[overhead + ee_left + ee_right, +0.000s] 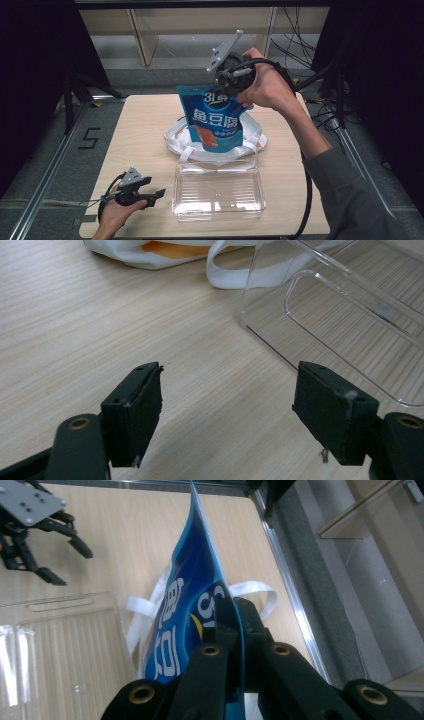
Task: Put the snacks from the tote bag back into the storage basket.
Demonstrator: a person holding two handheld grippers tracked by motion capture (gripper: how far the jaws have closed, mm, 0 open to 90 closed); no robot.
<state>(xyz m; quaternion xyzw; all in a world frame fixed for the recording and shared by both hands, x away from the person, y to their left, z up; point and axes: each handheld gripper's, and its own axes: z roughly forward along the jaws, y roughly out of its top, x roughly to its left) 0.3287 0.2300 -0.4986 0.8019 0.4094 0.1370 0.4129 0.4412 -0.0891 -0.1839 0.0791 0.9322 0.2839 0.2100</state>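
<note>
A blue snack pouch [216, 122] with white lettering and an orange picture hangs upright over a white cloth bag [252, 145] at the table's middle. My right gripper [241, 97] is shut on the pouch's top corner, held high by a hand. In the right gripper view the pouch [190, 595] runs edge-on between the closed jaws of my right gripper [239, 615]. At the table's front left, my left gripper [159, 196] lies low and open. In its own view the left gripper [227, 405] has bare wood between its jaws.
A clear plastic tray [218, 192] sits empty in front of the white bag, to the right of the left gripper. Its corner [340, 315] lies just beyond the left jaws. Something orange [170, 247] shows inside the bag. Metal rails edge the table.
</note>
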